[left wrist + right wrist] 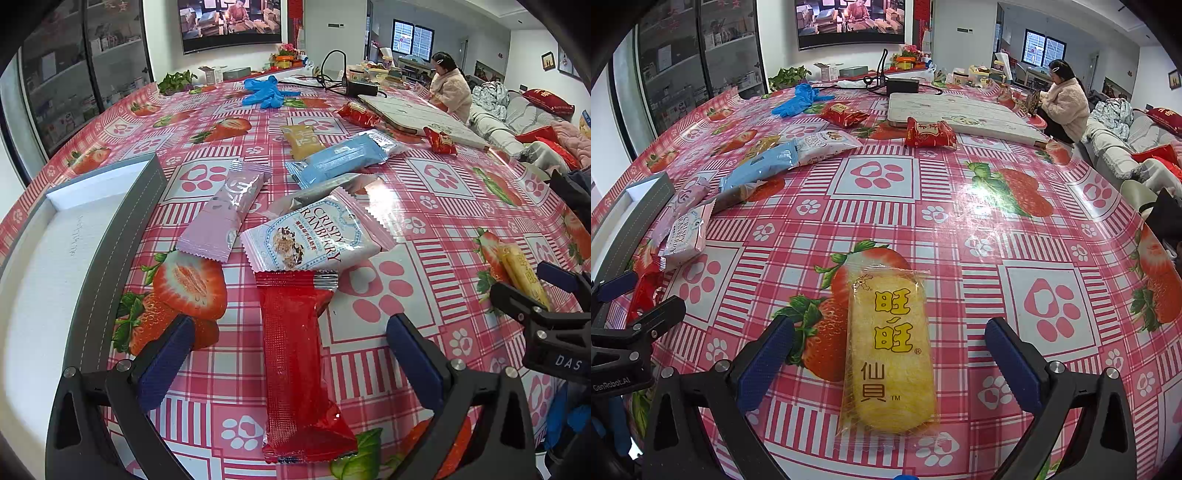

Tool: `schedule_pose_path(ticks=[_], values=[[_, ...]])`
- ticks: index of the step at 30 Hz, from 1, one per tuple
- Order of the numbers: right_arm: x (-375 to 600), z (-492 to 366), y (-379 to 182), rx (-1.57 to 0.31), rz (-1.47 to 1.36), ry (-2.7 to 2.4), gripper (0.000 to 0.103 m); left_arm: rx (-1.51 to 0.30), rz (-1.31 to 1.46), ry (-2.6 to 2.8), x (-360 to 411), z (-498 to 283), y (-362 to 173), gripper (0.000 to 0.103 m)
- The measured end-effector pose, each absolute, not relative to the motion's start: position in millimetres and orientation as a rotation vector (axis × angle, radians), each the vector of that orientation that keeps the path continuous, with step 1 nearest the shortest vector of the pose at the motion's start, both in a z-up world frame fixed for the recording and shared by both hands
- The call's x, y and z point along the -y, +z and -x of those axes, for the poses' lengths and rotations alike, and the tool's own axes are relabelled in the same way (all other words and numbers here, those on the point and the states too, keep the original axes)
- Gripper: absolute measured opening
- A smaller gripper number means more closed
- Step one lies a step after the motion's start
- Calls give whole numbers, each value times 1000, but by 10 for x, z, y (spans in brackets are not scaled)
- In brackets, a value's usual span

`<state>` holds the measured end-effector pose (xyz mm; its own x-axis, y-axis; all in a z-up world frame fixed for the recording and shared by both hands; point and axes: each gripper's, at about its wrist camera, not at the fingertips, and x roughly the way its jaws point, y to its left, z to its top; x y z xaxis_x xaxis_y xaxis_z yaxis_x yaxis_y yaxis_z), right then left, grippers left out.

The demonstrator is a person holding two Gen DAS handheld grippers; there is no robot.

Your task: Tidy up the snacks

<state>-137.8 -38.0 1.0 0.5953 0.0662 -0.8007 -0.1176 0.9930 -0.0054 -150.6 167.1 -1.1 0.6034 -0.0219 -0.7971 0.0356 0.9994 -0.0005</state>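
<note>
Left gripper (290, 354) spread astride red wafer packet (299, 365), right gripper (886, 360) spread astride yellow rice-cracker packet (890, 354); pinch mid-length, squarely, then lift toward grey tray (122, 236), seemingly empty, near left.

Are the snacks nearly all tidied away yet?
Not yet, it looks like the very start. The grey box shows no snacks inside. Nothing is held: the open left gripper sits around the red packet, and the open right gripper around the yellow rice cracker. The cranberry packet, pink packet and blue packet still lie on the table.
</note>
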Motion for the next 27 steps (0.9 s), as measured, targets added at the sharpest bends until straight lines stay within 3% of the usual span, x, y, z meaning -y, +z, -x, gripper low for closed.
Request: schedule_pose_path(ticks=[23, 27], values=[[364, 1382, 23, -934, 66, 107, 103, -934, -15, -31, -1686, 1501, -2, 103], [340, 1263, 62, -1033, 70, 107, 103, -995, -17, -19, -1665, 1464, 21, 103]])
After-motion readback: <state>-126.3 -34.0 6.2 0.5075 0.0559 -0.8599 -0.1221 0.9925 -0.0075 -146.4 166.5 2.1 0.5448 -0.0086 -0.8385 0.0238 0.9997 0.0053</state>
